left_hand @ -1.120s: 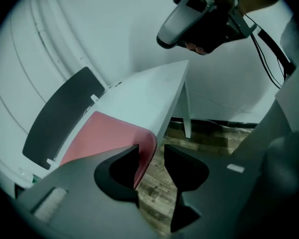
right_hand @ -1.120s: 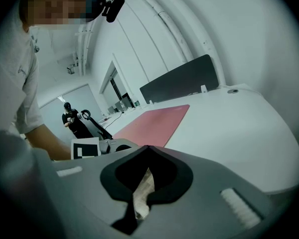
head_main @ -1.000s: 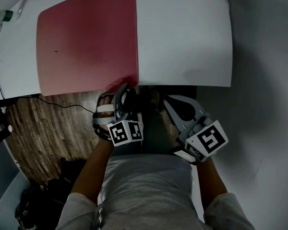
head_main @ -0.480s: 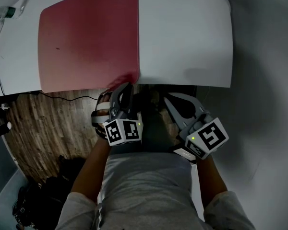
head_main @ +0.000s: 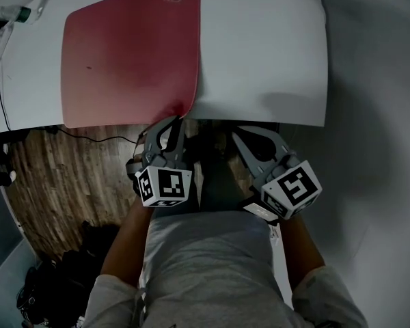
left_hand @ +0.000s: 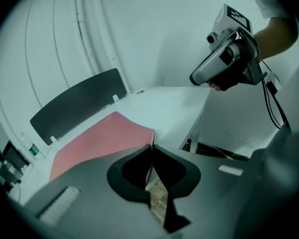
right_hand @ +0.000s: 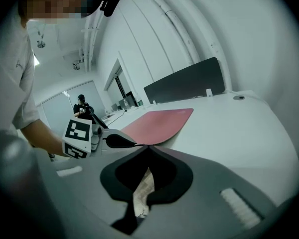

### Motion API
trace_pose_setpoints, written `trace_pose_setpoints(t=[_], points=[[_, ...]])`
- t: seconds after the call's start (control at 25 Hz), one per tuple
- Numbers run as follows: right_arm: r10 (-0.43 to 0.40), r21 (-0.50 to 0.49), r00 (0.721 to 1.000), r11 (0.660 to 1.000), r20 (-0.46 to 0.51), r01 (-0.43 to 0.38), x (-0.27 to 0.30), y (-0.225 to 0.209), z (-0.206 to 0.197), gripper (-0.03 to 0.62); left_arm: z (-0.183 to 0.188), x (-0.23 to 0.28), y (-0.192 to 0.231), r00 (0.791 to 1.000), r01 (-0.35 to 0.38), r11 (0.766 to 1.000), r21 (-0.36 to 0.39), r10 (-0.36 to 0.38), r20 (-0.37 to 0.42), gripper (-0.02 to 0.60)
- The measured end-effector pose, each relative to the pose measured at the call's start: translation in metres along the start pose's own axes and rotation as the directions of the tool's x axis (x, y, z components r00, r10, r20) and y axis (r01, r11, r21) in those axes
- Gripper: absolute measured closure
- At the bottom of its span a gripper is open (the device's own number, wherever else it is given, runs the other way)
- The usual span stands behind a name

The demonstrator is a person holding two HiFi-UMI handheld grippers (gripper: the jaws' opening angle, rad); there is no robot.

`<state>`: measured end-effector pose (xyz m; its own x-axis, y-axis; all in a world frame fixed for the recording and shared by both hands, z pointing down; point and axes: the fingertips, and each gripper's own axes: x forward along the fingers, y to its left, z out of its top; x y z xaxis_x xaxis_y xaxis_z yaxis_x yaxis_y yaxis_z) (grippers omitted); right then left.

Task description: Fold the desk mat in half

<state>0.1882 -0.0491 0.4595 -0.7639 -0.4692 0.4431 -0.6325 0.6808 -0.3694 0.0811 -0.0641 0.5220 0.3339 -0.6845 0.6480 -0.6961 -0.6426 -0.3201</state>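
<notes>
Held wide a second ago, the left tongs (left_hand: 152,146) are being closed on the flat pink rectangular desk mat's (head_main: 130,53) corner, which is hidden from above. The right tongs (right_hand: 145,146) are held shut, empty.

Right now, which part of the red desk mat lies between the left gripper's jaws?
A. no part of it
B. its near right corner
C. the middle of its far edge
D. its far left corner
B: the left gripper has its jaws closing on the near right corner of the desk mat, at the front edge of the table.
</notes>
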Motion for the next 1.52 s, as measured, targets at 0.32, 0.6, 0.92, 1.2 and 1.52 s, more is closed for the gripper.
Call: trace_pose_setpoints(t=[0.32,0.6,0.92,1.2,1.52], points=[[-0.019,-0.048,1.000,0.999,0.000,0.019,0.018,0.032,0.018,0.588,0.009,-0.036,0.042,0.997,-0.008,0.997,-0.082,0.014,0.078,0.546],[-0.124,-0.053,0.992,0.991,0.006,0.124,0.055,0.064,0.025,0.586,-0.001,-0.053,0.086,0.984,0.056,0.992,-0.111,-0.036,0.174,0.546],[-0.172,-0.027,0.985,0.985,-0.014,0.172,0.098,0.094,0.025,0.586,-0.017,-0.067,0.134,0.974,0.091,0.991,-0.100,-0.067,0.218,0.546],[-0.176,-0.036,0.984,0.984,-0.011,0.176,0.137,0.115,0.037,0.588,-0.045,-0.082,0.173,0.974,0.081,0.992,-0.097,-0.058,0.218,0.546],[-0.160,-0.054,0.987,0.986,-0.023,0.158,0.177,0.140,0.048,0.586,-0.076,-0.095,0.208,0.975,0.075,0.989,-0.124,-0.047,0.215,0.545]])
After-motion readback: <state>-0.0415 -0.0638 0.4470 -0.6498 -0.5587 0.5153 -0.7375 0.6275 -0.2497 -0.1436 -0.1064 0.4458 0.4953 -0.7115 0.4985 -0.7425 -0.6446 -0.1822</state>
